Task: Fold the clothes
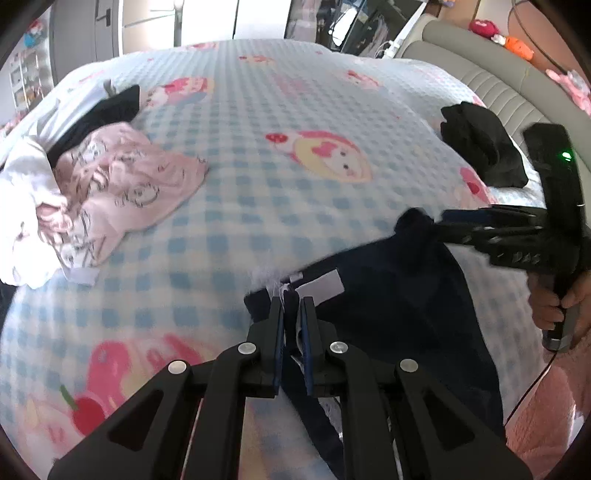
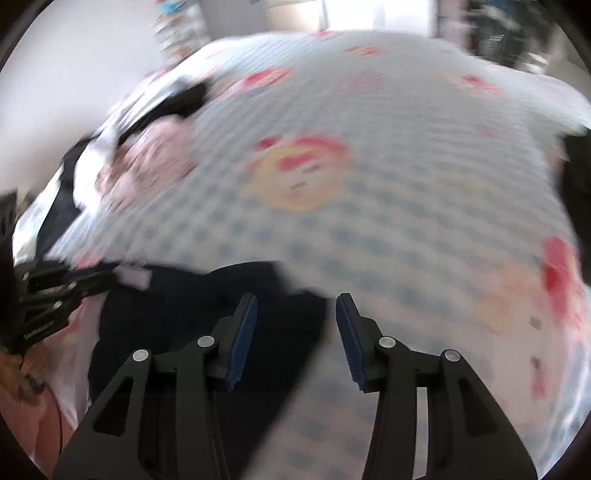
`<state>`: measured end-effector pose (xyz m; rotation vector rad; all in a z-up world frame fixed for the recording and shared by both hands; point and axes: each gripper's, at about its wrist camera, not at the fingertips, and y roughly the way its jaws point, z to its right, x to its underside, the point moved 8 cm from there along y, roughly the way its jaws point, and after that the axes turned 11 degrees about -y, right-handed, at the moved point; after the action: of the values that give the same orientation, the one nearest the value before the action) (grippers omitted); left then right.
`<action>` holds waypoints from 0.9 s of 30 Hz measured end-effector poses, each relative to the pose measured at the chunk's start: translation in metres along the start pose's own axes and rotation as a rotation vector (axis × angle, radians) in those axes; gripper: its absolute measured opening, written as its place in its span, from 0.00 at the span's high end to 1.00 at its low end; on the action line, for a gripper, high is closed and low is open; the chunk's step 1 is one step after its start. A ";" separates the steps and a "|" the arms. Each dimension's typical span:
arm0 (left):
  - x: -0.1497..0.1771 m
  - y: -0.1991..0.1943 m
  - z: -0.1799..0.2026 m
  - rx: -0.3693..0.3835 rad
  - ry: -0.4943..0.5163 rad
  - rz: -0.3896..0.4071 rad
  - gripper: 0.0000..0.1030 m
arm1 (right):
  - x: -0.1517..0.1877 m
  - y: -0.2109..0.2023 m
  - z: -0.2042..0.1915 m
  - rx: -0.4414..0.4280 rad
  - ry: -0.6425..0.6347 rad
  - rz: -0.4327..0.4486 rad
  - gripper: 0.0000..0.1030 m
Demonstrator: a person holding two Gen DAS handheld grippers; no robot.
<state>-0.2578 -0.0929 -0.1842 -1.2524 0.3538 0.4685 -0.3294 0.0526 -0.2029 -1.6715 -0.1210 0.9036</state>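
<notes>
Left gripper (image 1: 291, 306) pinches navy garment (image 1: 399, 295) edge; right gripper (image 2: 295, 317) open, maybe reaching. Cloth soft, floppy; grab corners.

Bright daylight comes from the far window (image 1: 207, 18). The right view is very blurry. Edges bend round.

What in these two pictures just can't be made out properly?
- Right wrist view: everything is motion-blurred; the pile of clothes at the left is only smears.
- Left wrist view: the right tool is blurred, so whether it touches the navy garment is unclear.
- Navy garment: its lower part runs behind the left tool, so its type is unknowable.
- Its white label: unreadable.
</notes>
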 end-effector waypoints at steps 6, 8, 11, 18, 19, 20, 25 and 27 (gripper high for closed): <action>0.013 -0.001 -0.025 -0.132 -0.033 0.005 0.91 | 0.013 0.011 -0.008 -0.092 0.052 -0.007 0.55; 0.017 -0.007 -0.033 -0.146 -0.051 -0.006 0.91 | 0.017 -0.006 0.006 -0.091 0.124 0.035 0.56; 0.022 -0.016 -0.040 -0.136 -0.080 -0.016 0.91 | 0.022 -0.020 0.033 0.017 0.176 0.048 0.55; 0.024 -0.026 -0.045 -0.126 -0.131 -0.025 0.83 | 0.004 0.001 0.037 0.041 0.136 -0.033 0.55; 0.022 -0.030 -0.049 -0.134 -0.160 -0.016 0.72 | 0.004 0.009 0.033 0.047 0.123 -0.062 0.55; 0.018 -0.037 -0.050 -0.135 -0.181 0.017 0.68 | 0.006 0.015 0.028 0.049 0.108 -0.087 0.55; -0.005 -0.056 -0.011 0.088 -0.179 0.096 0.68 | 0.020 0.011 0.008 0.008 0.044 -0.111 0.55; -0.006 -0.041 0.019 0.165 -0.135 0.061 0.68 | 0.028 0.004 0.002 -0.020 0.022 -0.111 0.55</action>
<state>-0.2415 -0.0859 -0.1421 -1.0463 0.3105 0.5623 -0.3123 0.0677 -0.2206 -1.6761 -0.2068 0.8024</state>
